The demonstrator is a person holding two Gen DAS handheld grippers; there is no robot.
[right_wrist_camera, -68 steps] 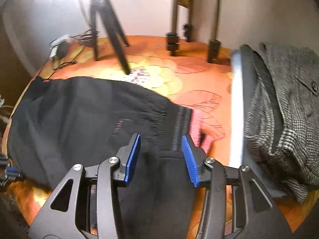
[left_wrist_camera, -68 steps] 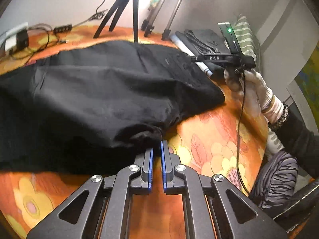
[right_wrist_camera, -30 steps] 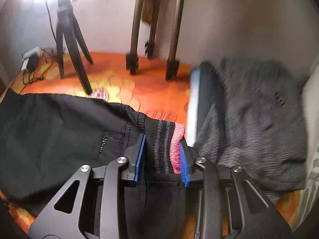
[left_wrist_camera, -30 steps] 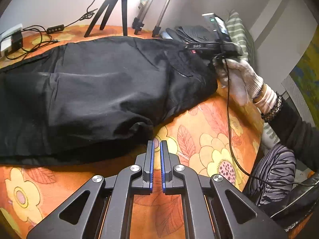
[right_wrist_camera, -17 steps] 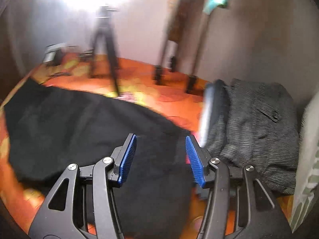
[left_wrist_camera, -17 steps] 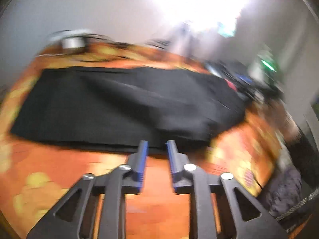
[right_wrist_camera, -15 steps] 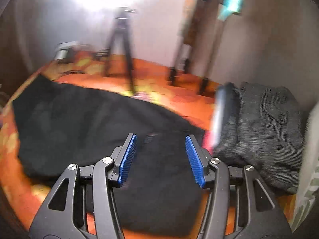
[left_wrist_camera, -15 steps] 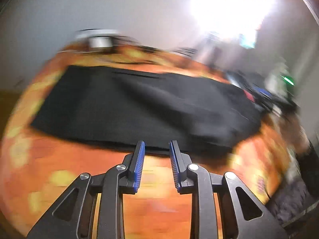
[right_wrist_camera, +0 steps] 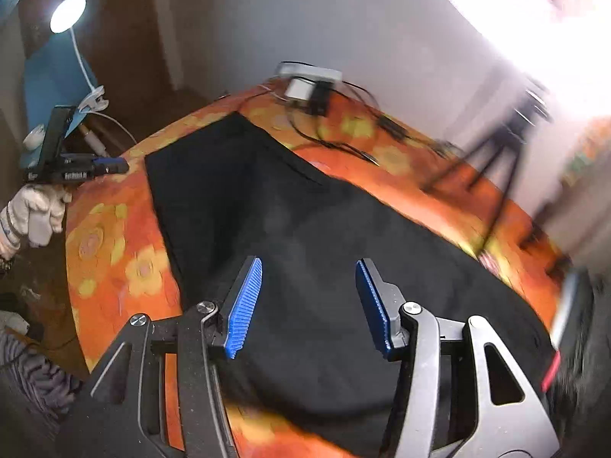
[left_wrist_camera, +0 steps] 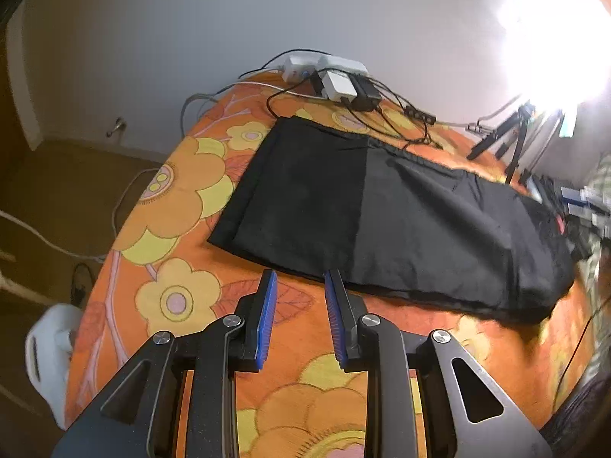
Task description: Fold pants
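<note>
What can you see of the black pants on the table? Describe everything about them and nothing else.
The black pants lie flat on the orange flowered tablecloth, folded lengthwise into a long dark band of matte cloth. One end is square and hemmed, with layered edges showing. The other end is bunched, with a bit of red or pink at its edge. Soft creases run across the middle. Neither gripper touches them. Black cables lie at the far edge.

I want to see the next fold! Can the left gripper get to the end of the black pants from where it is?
Probably yes. The left gripper is open with nothing between its pads, just short of the near edge of the black pants. Only bare flowery tablecloth lies between; the cables sit behind.
</note>
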